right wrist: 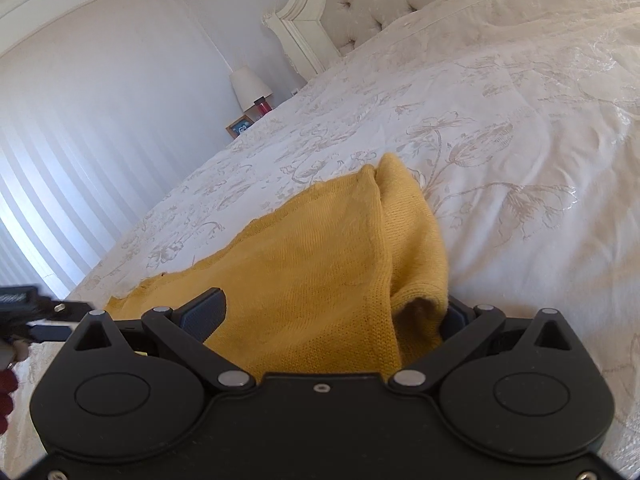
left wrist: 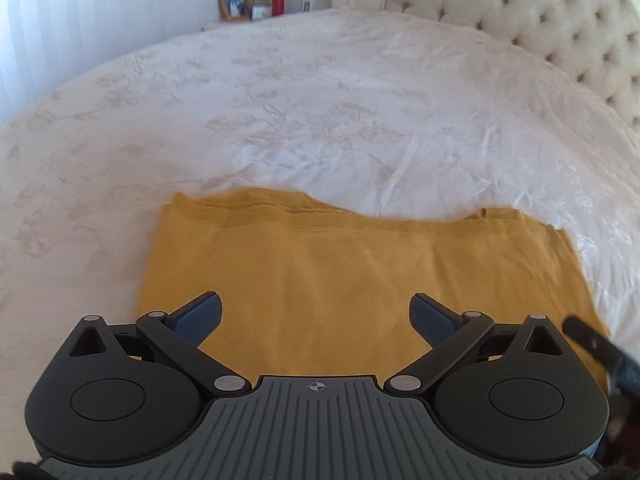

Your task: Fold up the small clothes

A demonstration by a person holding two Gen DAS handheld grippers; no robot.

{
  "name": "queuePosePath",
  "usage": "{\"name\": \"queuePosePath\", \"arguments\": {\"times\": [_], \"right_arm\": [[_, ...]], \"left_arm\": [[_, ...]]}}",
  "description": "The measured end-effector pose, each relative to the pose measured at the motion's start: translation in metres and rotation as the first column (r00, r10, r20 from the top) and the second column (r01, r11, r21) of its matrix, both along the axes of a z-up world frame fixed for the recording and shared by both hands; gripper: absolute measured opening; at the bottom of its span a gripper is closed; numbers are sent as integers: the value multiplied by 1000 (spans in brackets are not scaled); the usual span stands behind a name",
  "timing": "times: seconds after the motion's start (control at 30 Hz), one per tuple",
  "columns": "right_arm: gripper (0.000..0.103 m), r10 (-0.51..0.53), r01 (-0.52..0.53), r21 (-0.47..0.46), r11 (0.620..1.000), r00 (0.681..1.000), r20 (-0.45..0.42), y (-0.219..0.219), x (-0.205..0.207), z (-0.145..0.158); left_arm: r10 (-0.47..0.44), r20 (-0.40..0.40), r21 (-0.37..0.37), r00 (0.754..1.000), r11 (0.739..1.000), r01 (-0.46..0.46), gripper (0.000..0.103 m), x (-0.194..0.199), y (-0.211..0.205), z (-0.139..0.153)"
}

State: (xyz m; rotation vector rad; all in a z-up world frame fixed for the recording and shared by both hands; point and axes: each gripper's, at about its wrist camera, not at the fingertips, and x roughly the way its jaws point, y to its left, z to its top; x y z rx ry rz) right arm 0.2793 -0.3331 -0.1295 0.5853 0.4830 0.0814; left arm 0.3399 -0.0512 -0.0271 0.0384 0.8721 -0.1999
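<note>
Two claws work over one mustard-yellow garment [left wrist: 360, 280], which lies on the bed [left wrist: 280, 100] near its edge, on a cream bedspread with a floral pattern; our left claw [left wrist: 316, 314] hangs above the flat cloth with its fingers spread wide, gripping nothing. Our right claw [right wrist: 332, 320] also stands parted; a raised fold of the garment [right wrist: 328, 264] sits between its fingers and drapes over the right one, though we cannot quite tell whether the pads pinch it.
</note>
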Motion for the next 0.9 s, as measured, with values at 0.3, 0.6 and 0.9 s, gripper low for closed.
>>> {"name": "queuePosePath", "arguments": {"times": [0.3, 0.6, 0.9], "right_arm": [[103, 0, -1, 52, 999, 1000, 26, -7, -4, -3], [103, -1, -1, 66, 998, 1000, 31, -10, -5, -4], [103, 0, -2, 67, 998, 1000, 31, -10, -5, -4]], "left_arm": [[67, -109, 143, 992, 988, -51, 93, 38, -56, -38], [94, -86, 219, 992, 973, -73, 95, 33, -72, -48], [90, -100, 193, 991, 979, -69, 94, 8, -61, -44]]}}
